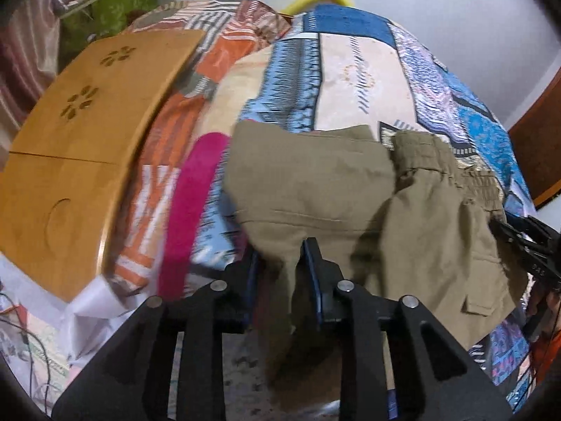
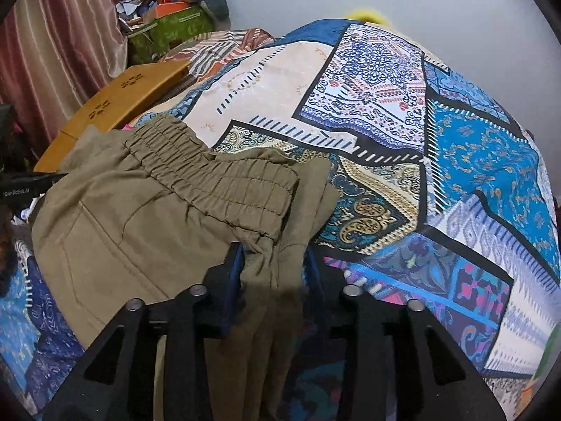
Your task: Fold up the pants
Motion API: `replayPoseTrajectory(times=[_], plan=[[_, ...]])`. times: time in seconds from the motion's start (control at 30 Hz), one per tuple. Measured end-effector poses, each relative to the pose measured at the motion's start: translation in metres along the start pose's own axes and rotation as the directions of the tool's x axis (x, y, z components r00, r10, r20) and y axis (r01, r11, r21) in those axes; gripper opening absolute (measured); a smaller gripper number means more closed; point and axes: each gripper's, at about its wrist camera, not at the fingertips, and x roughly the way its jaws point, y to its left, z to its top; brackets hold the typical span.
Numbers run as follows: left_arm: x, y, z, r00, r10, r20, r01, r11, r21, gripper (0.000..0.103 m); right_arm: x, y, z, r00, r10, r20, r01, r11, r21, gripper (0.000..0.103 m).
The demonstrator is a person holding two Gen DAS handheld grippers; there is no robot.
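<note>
Olive-green pants (image 1: 315,189) with an elastic waistband (image 2: 214,175) lie bunched on a patchwork bedspread (image 1: 350,70). My left gripper (image 1: 282,263) is shut on a fold of the pants' fabric, which hangs down between its fingers. My right gripper (image 2: 273,266) is shut on the pants just below the waistband, with cloth draped through its jaws. The right gripper also shows at the right edge of the left wrist view (image 1: 529,249); the left gripper shows at the left edge of the right wrist view (image 2: 24,184).
A wooden lap table (image 1: 80,140) lies on the bed to the left, also in the right wrist view (image 2: 115,105). A pink cloth (image 1: 189,210) lies beside the pants. A green box (image 2: 168,31), clutter and a curtain (image 2: 52,52) stand at back left.
</note>
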Motion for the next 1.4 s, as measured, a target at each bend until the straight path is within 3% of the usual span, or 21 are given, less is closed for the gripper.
replayPoseTrajectory(times=[0.1, 0.17, 0.23, 0.33, 0.47, 0.6, 0.77, 0.97, 1.17, 1.27, 1.33, 1.4], plan=[[-0.006, 0.011, -0.003, 0.999, 0.038, -0.005, -0.038, 0.999, -0.013, 0.029, -0.010, -0.002, -0.005, 1.000, -0.021, -0.008, 0.021, 1.000, -0.005, 0.048], [-0.013, 0.015, -0.007, 0.997, 0.081, -0.005, -0.081, 0.996, -0.020, 0.029, -0.018, -0.003, -0.007, 0.998, -0.059, -0.013, 0.059, 0.998, -0.009, 0.061], [-0.027, 0.018, -0.012, 0.993, 0.122, 0.005, -0.122, 0.992, -0.022, 0.028, -0.033, -0.004, -0.011, 0.998, -0.066, 0.003, 0.066, 0.998, -0.014, 0.061], [-0.053, 0.016, -0.017, 0.993, 0.111, 0.034, -0.110, 0.994, -0.025, 0.028, -0.066, -0.002, -0.014, 0.997, -0.064, 0.049, 0.064, 0.998, -0.016, 0.061], [-0.111, -0.006, -0.025, 0.986, 0.103, 0.128, -0.105, 0.994, 0.007, 0.028, -0.118, 0.006, -0.013, 0.989, -0.040, 0.141, 0.042, 0.999, -0.009, 0.061], [-0.181, -0.041, -0.037, 0.964, 0.081, 0.255, -0.098, 0.994, 0.055, 0.028, -0.182, 0.020, -0.013, 0.964, 0.004, 0.267, -0.006, 1.000, 0.007, 0.061], [-0.269, -0.086, -0.064, 0.910, 0.018, 0.414, -0.066, 0.993, 0.101, 0.028, -0.257, 0.044, -0.020, 0.913, 0.048, 0.406, -0.050, 0.999, -0.006, 0.061], [-0.366, -0.133, -0.113, 0.817, -0.059, 0.574, -0.042, 0.986, 0.162, 0.028, -0.339, 0.077, -0.049, 0.813, 0.077, 0.578, -0.053, 0.997, -0.057, 0.061], [-0.428, -0.168, -0.169, 0.717, -0.099, 0.690, -0.060, 0.977, 0.202, 0.028, -0.391, 0.109, -0.086, 0.723, 0.127, 0.679, -0.074, 0.992, -0.107, 0.061], [-0.444, -0.178, -0.192, 0.690, -0.111, 0.715, -0.063, 0.975, 0.212, 0.029, -0.405, 0.121, -0.103, 0.688, 0.145, 0.711, -0.084, 0.989, -0.120, 0.061], [-0.450, -0.181, -0.203, 0.679, -0.115, 0.725, -0.061, 0.976, 0.211, 0.037, -0.411, 0.127, -0.112, 0.672, 0.152, 0.725, -0.086, 0.988, -0.128, 0.061], [-0.455, -0.182, -0.215, 0.659, -0.116, 0.743, -0.057, 0.977, 0.203, 0.054, -0.413, 0.131, -0.120, 0.658, 0.149, 0.738, -0.084, 0.989, -0.125, 0.068]])
